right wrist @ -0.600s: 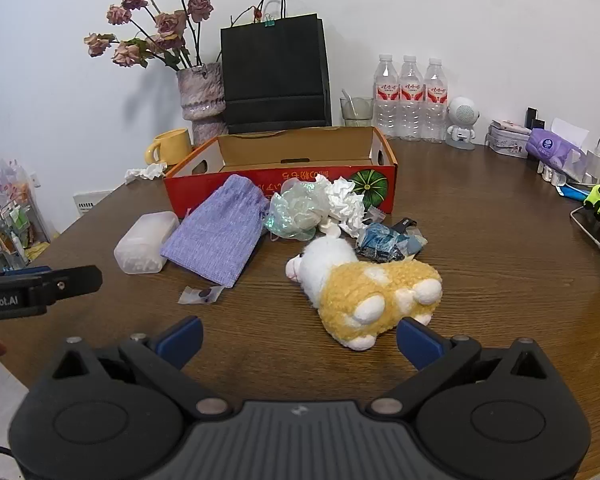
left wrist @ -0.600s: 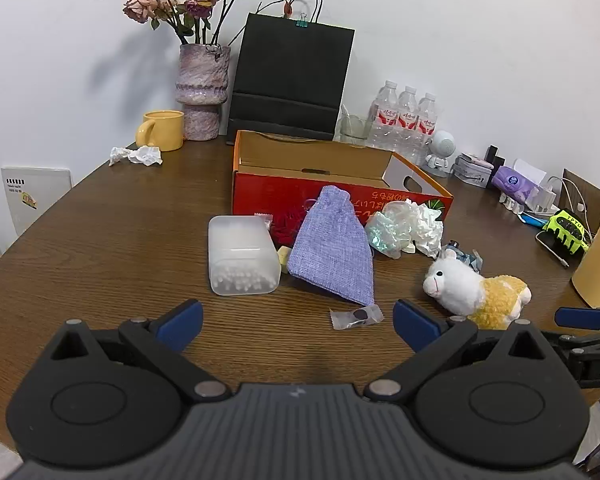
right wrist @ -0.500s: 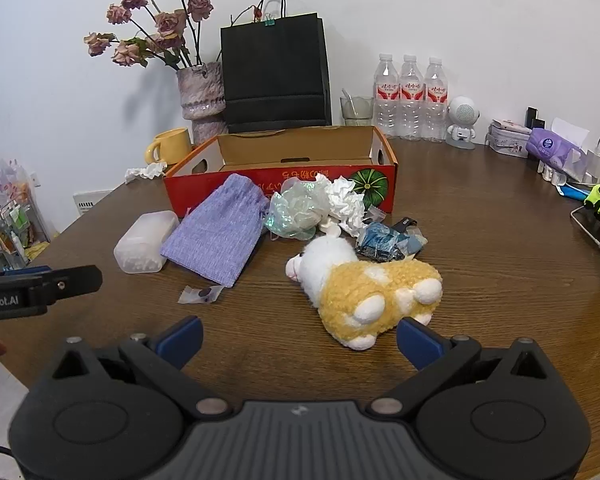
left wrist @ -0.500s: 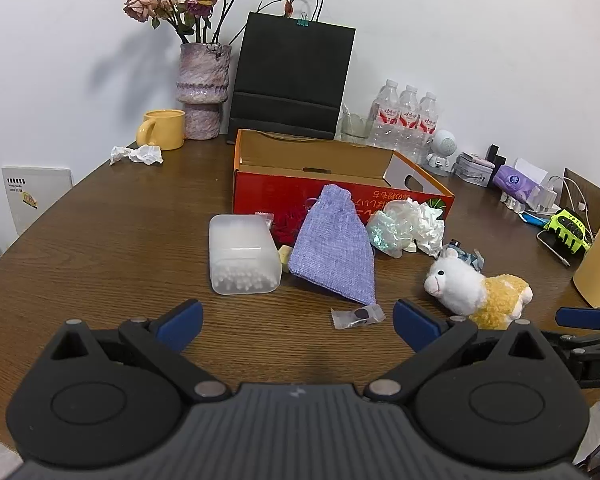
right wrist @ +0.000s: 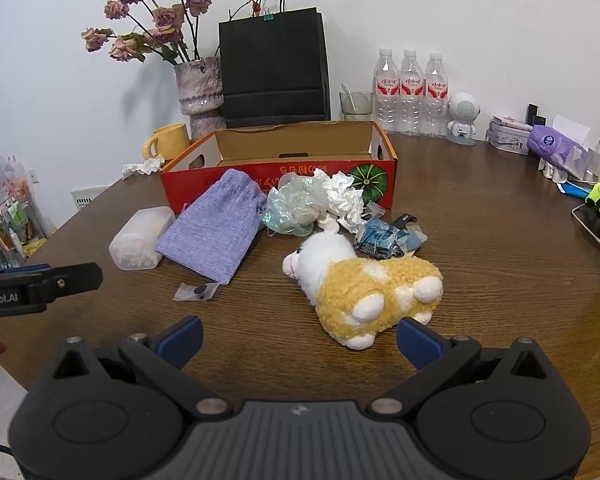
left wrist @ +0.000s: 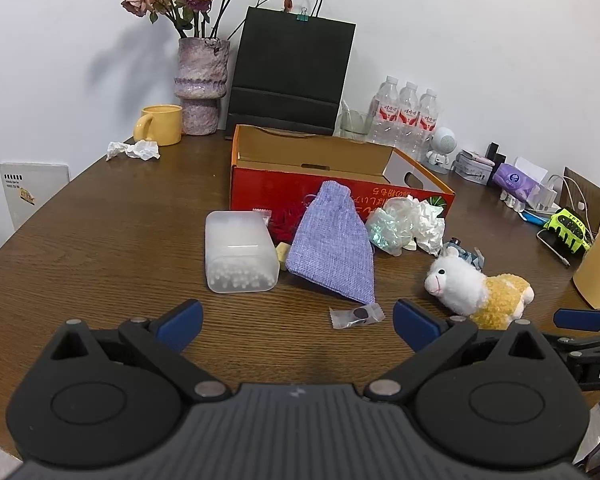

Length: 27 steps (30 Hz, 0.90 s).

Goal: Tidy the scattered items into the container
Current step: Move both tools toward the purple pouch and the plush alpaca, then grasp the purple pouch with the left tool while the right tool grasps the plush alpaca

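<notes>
Red cardboard box mid-table, open top, inside looks bare; pumpkin picture on near wall, print upside down, unreadable. Scattered items lie just in front: clear tub with white beads at left, purple pouch leaning on box, crumpled wrappers, toy sheep nearest right. Left gripper spread wide, holding nothing. Right gripper likewise spread, sheep just beyond it. "Robot.AI" readable on left gripper's side.

At the upper left of the frame a vase of dried roses stands beside a yellow mug; a black paper bag and three water bottles line the counter's far edge.
</notes>
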Motion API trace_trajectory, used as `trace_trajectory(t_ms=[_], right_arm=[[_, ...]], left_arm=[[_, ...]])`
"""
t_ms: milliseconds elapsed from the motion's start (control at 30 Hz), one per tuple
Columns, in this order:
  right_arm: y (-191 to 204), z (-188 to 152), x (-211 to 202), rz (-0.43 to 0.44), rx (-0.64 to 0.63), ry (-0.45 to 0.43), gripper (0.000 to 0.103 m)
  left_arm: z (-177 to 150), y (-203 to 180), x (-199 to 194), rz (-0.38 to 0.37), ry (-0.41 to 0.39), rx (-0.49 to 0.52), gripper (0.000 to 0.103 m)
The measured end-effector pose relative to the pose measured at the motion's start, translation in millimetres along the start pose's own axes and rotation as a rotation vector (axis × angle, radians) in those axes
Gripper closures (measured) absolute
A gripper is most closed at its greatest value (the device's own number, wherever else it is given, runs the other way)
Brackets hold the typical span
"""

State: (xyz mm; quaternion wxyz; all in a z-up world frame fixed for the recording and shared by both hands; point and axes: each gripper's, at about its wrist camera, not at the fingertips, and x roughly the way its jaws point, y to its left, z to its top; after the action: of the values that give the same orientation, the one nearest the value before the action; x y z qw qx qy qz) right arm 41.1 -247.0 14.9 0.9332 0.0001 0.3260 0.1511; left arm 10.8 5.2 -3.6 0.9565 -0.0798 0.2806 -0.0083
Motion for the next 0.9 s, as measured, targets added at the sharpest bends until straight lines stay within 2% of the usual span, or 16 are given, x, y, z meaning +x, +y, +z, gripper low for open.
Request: trace_trajectory(t_ms=[300, 900], right_arm=[[-2.2, 6.7, 10.9, -0.006, -0.019, 0.019, 0.000], [-7.1, 33.5, 61.3, -0.013, -0.123, 0.076, 0.000]], left_arm=[[4.0, -1.6, 12.6, -0.008, 0.015, 0.001, 0.000], [25.0, -14.6, 60.6, 0.001, 0.055, 0.082, 0.000]])
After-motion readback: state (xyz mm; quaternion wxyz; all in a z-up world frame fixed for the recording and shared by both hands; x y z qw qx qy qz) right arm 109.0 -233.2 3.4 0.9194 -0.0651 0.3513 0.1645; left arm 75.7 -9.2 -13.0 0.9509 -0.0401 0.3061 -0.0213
